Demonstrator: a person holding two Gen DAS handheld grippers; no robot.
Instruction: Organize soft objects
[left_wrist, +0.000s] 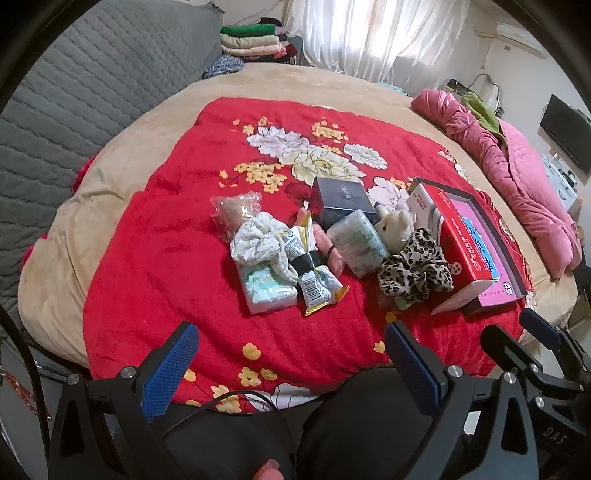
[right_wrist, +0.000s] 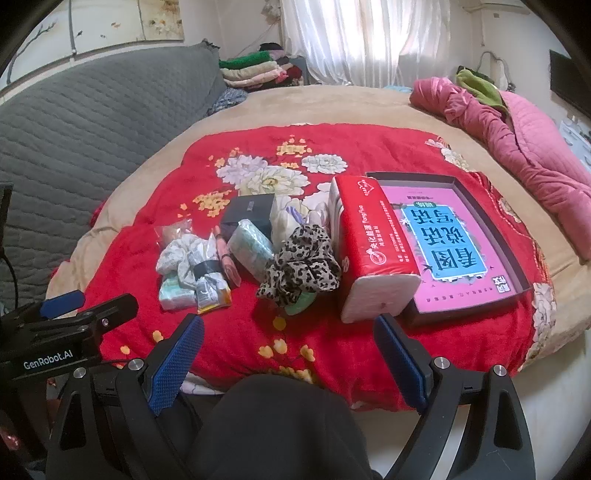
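Both wrist cams sit low at the near bed edge, facing forward across the red blanket (left_wrist: 155, 258) toward the curtain (right_wrist: 365, 40). Left cam is offset left, right cam offset right, nearer the tray (right_wrist: 513, 258). Shared: the item pile mid-blanket, leopard scrunchie (left_wrist: 415, 273) included, and each other's gripper.
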